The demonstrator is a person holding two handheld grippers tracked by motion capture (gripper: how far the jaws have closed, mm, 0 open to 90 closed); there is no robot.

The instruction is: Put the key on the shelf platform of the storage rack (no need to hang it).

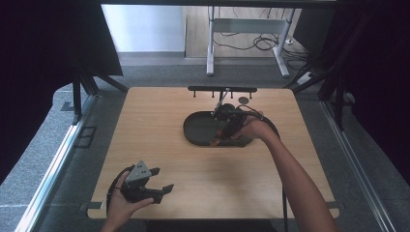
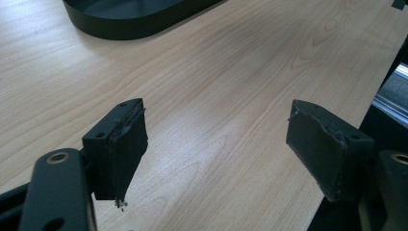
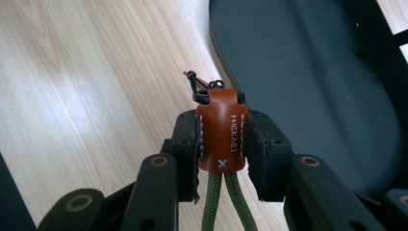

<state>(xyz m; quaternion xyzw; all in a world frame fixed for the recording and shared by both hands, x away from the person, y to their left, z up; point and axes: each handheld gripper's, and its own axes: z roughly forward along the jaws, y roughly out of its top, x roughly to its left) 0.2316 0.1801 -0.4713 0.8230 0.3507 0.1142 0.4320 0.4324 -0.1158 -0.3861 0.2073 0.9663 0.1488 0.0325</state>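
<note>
My right gripper (image 3: pixel 222 130) is shut on a brown leather key-strap tab (image 3: pixel 221 144) with white stitching. Two green cords (image 3: pixel 231 202) run from the tab back between the jaws, and a small black clasp (image 3: pixel 202 89) sticks out at its front. It hovers at the near rim of a black oval tray (image 3: pixel 312 72). In the high view the right gripper (image 1: pixel 220 137) is over the tray (image 1: pixel 198 128) at mid-table. My left gripper (image 1: pixel 163 179) rests near the front left edge, open with nothing between its pads (image 2: pixel 120 144); the left gripper view shows the tray (image 2: pixel 120 24) far ahead.
A black bar with small pegs (image 1: pixel 222 89) runs along the table's far edge, with a small round object (image 1: pixel 243 100) beside it. The wooden table (image 1: pixel 159 111) ends close to the left gripper's right pad, where a metal rail (image 2: pixel 394 96) shows below.
</note>
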